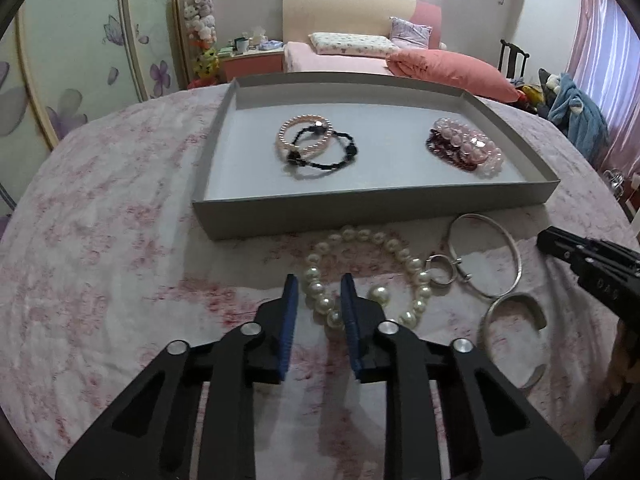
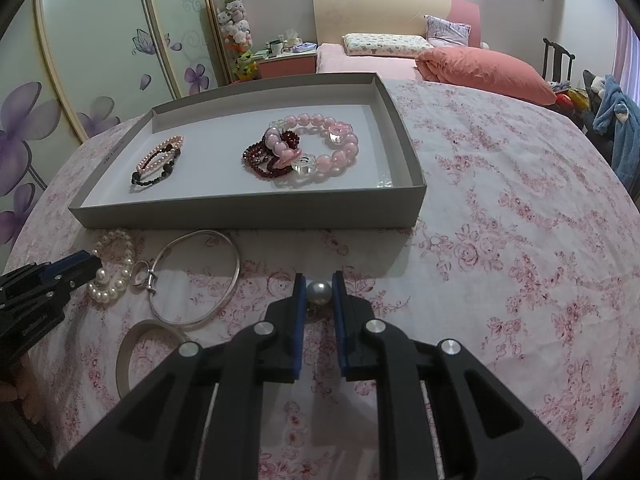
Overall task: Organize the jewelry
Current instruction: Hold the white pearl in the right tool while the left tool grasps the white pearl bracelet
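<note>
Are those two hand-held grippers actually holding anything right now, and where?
The right hand-held gripper pinches a grey pearl by its sides. The left hand-held gripper straddles the white pearl bracelet; a grip cannot be told.

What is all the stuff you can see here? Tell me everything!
tray: one, grey, on the tablecloth
pink pearl bracelet: one, pale pink, tray's left part
black bead bracelet: one, black, overlapping the pink pearl one
big-bead bracelet: one, pink, tray's right part
dark red bracelet: one, dark red, touching the big-bead one
pearl strand: one, white, in front of the tray
thin bangle: one, silver, beside the strand
small ring: one, silver, at the bangle
wide cuff: one, silver, nearest the camera
tablecloth: one, white with pink flowers
left gripper: black, blue pads, jaws around the strand, grip unclear
right gripper: jaws shut on a grey pearl
</note>
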A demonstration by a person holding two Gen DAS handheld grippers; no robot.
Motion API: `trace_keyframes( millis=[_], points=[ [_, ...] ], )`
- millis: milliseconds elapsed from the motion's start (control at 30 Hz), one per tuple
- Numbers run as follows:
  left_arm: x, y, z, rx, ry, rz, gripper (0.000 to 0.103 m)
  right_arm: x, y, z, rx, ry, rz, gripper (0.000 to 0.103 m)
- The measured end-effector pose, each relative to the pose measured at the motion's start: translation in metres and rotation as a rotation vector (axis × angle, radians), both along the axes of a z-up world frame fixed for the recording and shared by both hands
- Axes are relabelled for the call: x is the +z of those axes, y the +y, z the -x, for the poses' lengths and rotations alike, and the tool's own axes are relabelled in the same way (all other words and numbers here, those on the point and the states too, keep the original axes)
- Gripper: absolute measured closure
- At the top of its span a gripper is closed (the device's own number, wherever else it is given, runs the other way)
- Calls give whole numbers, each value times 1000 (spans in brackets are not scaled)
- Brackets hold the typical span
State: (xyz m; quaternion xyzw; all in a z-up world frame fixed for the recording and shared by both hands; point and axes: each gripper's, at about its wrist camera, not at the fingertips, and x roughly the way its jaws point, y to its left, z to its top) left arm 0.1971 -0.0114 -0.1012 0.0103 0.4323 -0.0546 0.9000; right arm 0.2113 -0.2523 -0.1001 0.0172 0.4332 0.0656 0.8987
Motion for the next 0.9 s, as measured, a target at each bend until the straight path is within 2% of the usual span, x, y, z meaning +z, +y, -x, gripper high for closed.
trace_keyframes(
  millis=[167, 300, 900],
  points=[
    [0, 18, 4, 31, -5, -33, 82, 0, -1, -1, 0, 1, -7, 89],
    [1, 28, 7, 34, -6, -20, 82, 0, -1, 0, 0, 1, -9, 89],
    [1, 28, 7, 28, -5, -17, 82, 0, -1, 0, 0, 1, -8, 89]
  ],
)
